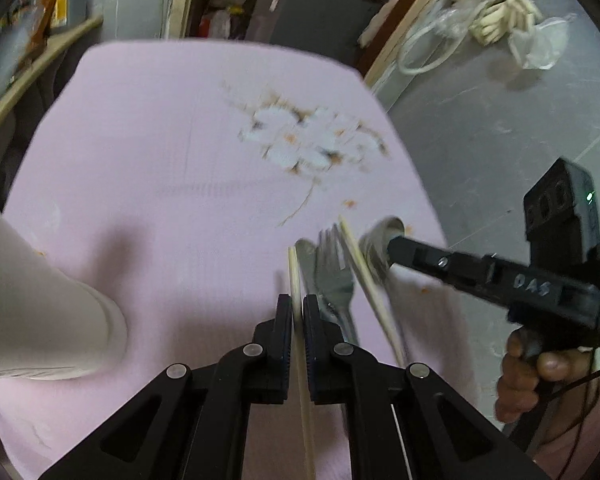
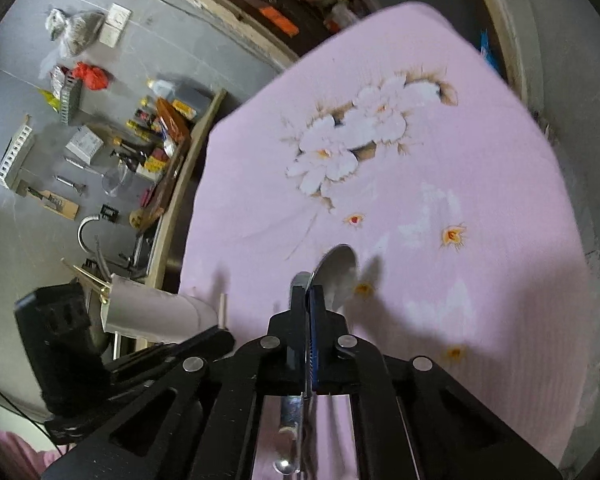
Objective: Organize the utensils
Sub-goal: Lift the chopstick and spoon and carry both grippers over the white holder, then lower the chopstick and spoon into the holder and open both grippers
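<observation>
At lower centre, the left gripper (image 1: 297, 320) pinched 1 chopstick (image 1: 295, 276) over the pink cloth (image 1: 160, 160). Just right lay a fork (image 1: 332, 276) and another chopstick (image 1: 364, 276); the right gripper (image 1: 392, 246) clamped a spoon (image 1: 374, 240).

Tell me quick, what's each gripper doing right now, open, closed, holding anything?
Left gripper: closed on a chopstick.
Right gripper: closed on a spoon.
</observation>
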`<action>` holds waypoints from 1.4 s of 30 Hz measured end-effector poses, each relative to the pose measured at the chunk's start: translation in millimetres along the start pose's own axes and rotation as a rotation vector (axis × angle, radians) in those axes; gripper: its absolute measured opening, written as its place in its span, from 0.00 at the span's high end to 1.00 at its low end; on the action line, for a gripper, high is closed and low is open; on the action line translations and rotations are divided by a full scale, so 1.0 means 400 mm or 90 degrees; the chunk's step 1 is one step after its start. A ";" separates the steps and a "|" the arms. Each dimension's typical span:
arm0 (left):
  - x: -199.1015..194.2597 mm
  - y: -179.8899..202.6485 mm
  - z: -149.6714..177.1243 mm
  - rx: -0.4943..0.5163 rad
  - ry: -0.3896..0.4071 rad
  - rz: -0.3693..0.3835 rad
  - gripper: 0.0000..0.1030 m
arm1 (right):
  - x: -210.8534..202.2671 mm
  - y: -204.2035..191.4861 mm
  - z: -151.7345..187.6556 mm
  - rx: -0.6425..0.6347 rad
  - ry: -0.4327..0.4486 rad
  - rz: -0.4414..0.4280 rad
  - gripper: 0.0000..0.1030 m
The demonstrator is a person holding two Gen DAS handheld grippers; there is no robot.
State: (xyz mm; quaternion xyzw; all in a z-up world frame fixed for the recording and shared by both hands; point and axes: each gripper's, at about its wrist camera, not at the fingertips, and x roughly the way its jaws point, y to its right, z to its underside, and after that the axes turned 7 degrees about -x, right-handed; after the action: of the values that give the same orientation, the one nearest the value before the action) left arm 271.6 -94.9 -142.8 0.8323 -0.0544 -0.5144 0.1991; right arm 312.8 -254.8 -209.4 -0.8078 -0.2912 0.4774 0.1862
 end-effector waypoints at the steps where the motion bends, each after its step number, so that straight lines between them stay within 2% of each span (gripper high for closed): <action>1: -0.021 0.003 0.001 0.008 0.013 0.007 0.95 | -0.015 -0.003 0.000 -0.004 0.012 0.007 0.98; 10: -0.180 -0.028 -0.007 0.010 0.126 0.068 0.95 | -0.179 -0.144 0.036 -0.089 0.205 0.085 0.98; 15: -0.285 -0.063 -0.027 0.004 0.182 0.095 0.95 | -0.258 -0.253 0.042 -0.149 0.302 0.096 0.98; 20: -0.390 -0.111 -0.070 0.007 0.237 0.113 0.95 | -0.307 -0.387 0.019 -0.209 0.369 0.094 0.98; 26: -0.496 -0.181 -0.118 0.013 0.298 0.116 0.95 | -0.324 -0.546 -0.005 -0.253 0.434 0.058 0.98; 32: -0.576 -0.271 -0.161 0.009 0.360 0.092 0.95 | -0.283 -0.659 -0.037 -0.271 0.482 0.016 0.98; 38: -0.627 -0.357 -0.203 -0.015 0.424 0.064 0.95 | -0.219 -0.711 -0.062 -0.268 0.500 -0.008 0.98; 42: -0.630 -0.408 -0.217 -0.031 0.459 0.029 0.95 | -0.158 -0.702 -0.064 -0.256 0.491 -0.019 0.98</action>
State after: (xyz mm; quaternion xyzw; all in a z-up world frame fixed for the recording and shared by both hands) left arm 212.2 152.6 38.3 0.9539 0.0132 -0.1841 0.2367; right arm 229.4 -82.6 7.3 -0.9429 -0.2992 0.0715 0.1276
